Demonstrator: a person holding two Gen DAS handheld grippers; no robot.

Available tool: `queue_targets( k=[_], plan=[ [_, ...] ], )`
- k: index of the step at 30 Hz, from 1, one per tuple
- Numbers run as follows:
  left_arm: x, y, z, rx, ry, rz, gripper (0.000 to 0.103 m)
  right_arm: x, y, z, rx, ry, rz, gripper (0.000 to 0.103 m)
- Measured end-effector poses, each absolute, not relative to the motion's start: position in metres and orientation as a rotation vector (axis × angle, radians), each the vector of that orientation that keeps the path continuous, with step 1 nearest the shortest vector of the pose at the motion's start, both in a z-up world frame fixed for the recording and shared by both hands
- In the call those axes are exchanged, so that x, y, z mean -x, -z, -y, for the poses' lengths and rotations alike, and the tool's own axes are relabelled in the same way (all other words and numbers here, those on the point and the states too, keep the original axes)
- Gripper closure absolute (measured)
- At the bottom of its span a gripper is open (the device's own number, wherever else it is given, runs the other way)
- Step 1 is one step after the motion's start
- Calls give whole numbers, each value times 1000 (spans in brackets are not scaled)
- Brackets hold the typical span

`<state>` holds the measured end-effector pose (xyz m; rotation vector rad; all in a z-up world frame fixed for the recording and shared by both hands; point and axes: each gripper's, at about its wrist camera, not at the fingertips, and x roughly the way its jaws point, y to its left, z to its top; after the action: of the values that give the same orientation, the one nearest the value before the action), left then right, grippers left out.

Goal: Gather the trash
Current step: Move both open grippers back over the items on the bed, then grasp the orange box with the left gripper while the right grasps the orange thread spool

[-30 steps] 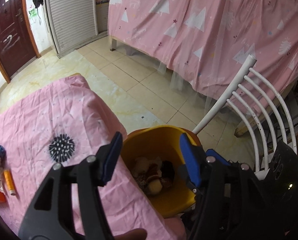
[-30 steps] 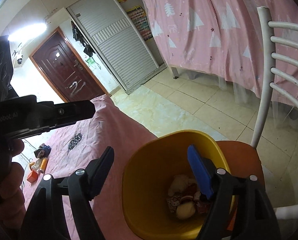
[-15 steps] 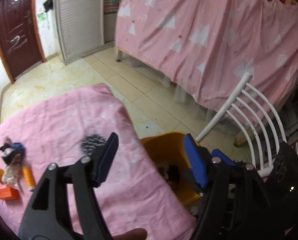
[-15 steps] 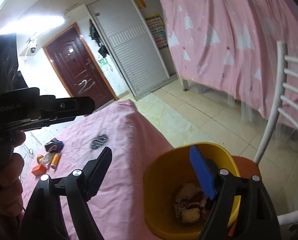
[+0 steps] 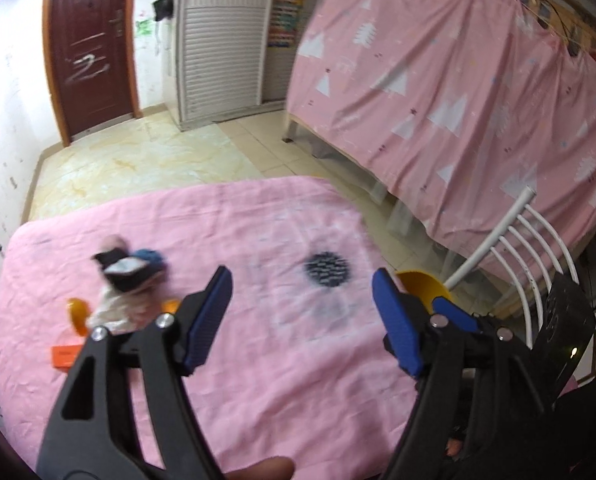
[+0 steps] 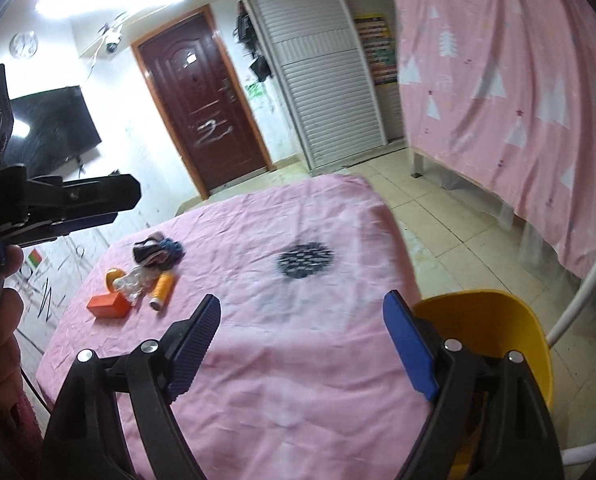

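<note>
A yellow bin (image 6: 494,320) stands on a chair at the table's right edge; its rim shows in the left wrist view (image 5: 422,286). Trash lies at the table's left: a dark and blue crumpled wrapper (image 6: 158,252), clear crumpled plastic (image 6: 136,282), an orange tube (image 6: 162,290), an orange box (image 6: 108,305) and an orange round piece (image 6: 112,276). The wrapper pile also shows in the left wrist view (image 5: 126,272). My left gripper (image 5: 302,320) is open and empty above the table, right of the pile. My right gripper (image 6: 302,344) is open and empty above the table's front right.
The table wears a pink cloth (image 6: 298,360) with a dark dotted patch (image 6: 306,260). A white chair back (image 5: 518,240) rises at the right. A pink curtain (image 5: 438,80) hangs behind. A brown door (image 6: 202,96) and tiled floor lie beyond.
Both grippers have swung left, away from above the bin and over the table. The trash pile has come closer to the middle of both views. Both stay open and empty.
</note>
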<state>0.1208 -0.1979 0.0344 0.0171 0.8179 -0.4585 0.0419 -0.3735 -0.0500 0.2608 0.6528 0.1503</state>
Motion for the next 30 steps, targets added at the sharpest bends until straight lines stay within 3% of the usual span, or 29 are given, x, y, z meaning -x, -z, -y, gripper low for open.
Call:
queue_targets(
  k=[16, 30],
  plan=[
    [-122, -5, 64, -82, 351, -822, 32, -85, 56, 271, -134, -280, -733, 26],
    [-139, 51, 29, -193, 388, -897, 32, -111, 68, 216, -46, -309, -795, 26]
  ],
)
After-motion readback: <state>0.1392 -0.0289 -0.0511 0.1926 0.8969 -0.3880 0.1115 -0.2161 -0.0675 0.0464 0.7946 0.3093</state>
